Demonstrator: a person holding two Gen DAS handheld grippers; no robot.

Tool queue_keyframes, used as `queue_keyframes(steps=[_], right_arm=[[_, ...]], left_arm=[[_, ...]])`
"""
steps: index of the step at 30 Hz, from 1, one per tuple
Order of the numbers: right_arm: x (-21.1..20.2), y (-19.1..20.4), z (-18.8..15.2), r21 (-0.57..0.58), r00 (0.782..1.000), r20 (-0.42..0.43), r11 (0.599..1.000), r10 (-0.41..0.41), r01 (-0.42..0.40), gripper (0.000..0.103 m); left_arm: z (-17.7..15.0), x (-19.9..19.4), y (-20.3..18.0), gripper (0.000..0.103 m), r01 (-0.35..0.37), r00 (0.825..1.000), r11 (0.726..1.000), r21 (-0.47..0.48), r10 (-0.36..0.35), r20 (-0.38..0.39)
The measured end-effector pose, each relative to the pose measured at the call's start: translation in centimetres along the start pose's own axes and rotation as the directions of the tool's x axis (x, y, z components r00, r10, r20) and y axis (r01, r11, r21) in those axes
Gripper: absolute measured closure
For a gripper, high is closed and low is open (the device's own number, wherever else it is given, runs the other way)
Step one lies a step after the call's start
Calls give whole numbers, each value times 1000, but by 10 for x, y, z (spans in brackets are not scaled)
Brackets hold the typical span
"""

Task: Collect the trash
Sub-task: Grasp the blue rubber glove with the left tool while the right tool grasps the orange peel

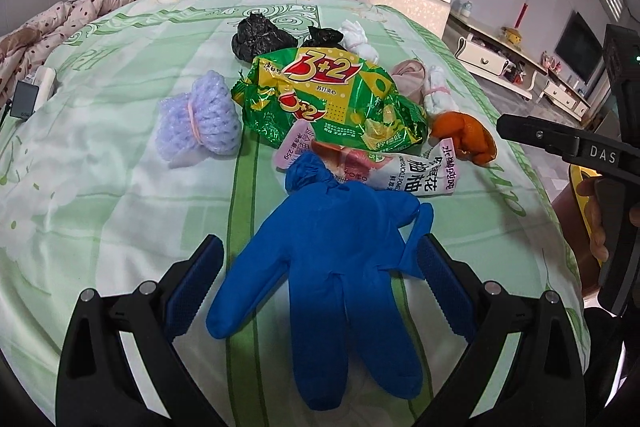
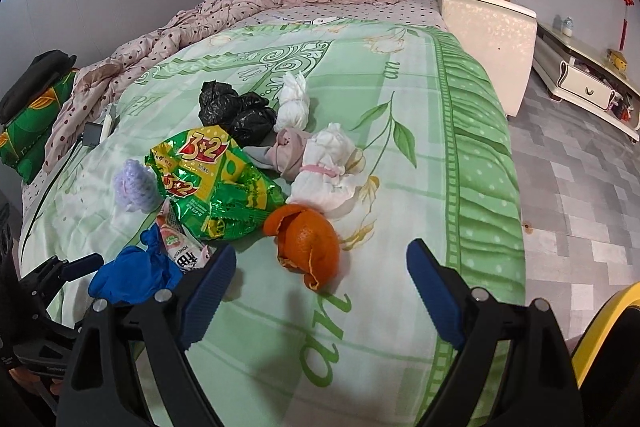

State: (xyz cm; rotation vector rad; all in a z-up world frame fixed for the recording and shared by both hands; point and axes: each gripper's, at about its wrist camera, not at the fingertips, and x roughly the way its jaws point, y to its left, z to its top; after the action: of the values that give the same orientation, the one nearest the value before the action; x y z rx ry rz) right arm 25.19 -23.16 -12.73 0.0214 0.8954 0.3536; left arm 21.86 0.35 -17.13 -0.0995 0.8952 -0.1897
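Trash lies on a green bedspread [image 1: 100, 147]. A blue rubber glove [image 1: 332, 267] lies flat between the open jaws of my left gripper [image 1: 320, 267]; it also shows in the right wrist view [image 2: 132, 275]. Beyond it lie a pink and white drink pouch [image 1: 384, 171], a green 3+2 snack bag [image 1: 320, 95] and an orange peel [image 1: 464, 135]. My right gripper [image 2: 320, 267] is open and empty, with the orange peel [image 2: 308, 243] just ahead of its jaws. The snack bag [image 2: 212, 183] lies to the left of the peel.
Also on the bed are black plastic bags [image 2: 236, 111], white tissue bundles [image 2: 324, 167], a purple bubble-wrap bundle [image 1: 200, 119], a pink cloth [image 2: 288, 151] and a charger [image 1: 24, 99]. A nightstand [image 2: 488, 35] stands right of the bed, and a yellow bin edge [image 2: 604, 347] is at lower right.
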Motion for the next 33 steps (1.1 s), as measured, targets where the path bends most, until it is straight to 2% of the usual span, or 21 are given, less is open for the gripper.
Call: queue_keyframes(steps=[4,7,14,17,18,21,27,30,33], right_arm=[[16,4,0,-18,1000,-16,1000,-1,1,21],[27,4,1,-16,1000,-31,1000,5,-5,26],[48,3,2,-10,998,-53,999,34,-35,47],[55,2,1,7,996,-70,998,57,-57,57],[56,2,1,12,995,-68,998,66,-65,63],[55,4,1,3,996,-64,998,64,-64,66],[48,1,1,29,995,-57,997,79,-78,74],[39,1,1,31,995,-45,996,84,-82,75],[26,1,2,41,995,-27,995,94,-93,75]], left_arm=[[0,8,-1,10,31,999,1000,-2,-31,-12],[0,13,-5,11,49,999,999,7,-49,-18],[-2,22,-16,26,46,999,998,49,-44,-28],[-4,23,-19,35,38,999,997,68,-36,-30],[-4,23,-20,40,38,999,996,76,-36,-30],[-4,23,-25,54,47,999,994,99,-45,-26],[-6,22,-30,73,58,998,992,113,-55,-27],[-7,19,-31,81,59,998,992,108,-56,-30],[-8,11,-32,83,66,998,992,112,-63,-25]])
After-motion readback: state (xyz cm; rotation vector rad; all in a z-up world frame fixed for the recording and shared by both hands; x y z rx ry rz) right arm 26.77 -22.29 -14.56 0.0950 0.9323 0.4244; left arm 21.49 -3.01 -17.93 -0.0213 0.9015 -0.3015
